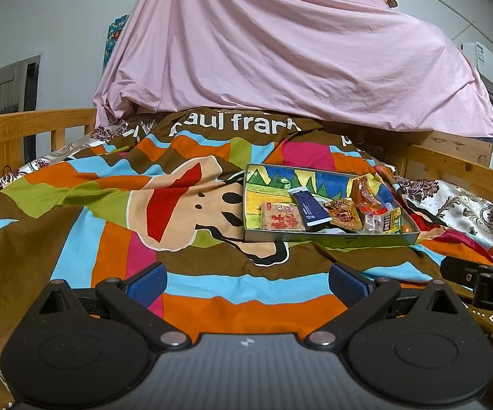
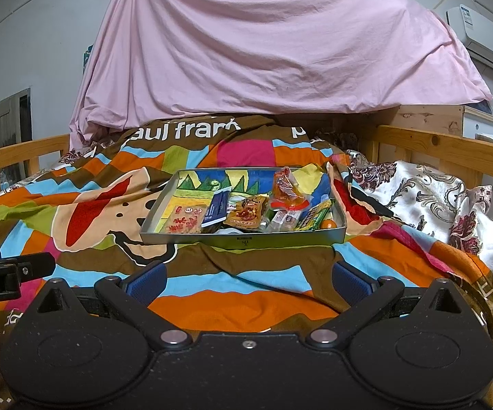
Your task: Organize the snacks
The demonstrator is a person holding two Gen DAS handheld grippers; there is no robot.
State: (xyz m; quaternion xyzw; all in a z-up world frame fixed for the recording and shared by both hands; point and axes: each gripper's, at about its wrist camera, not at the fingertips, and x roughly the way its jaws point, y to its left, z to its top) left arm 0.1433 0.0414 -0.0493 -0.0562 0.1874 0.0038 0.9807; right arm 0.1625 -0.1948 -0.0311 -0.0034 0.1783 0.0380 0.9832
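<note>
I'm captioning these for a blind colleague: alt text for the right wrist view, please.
A shallow metal tray of mixed snack packets sits on a colourful striped bedspread. The right claw, open and empty, points at it from nearby.

a pink sheet (image 2: 274, 51) hides whatever it drapes; small wrappers' (image 2: 285, 219) print is unreadable.

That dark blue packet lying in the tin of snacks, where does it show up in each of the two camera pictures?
Left wrist view: the dark blue packet lies right of centre, in the middle of the tray, beside the red-printed cracker pack.
Right wrist view: the packet sits near the centre, in the tray's left half.
Shared landmark: the white "paul frank" lettering on the blanket behind the tray.
</note>
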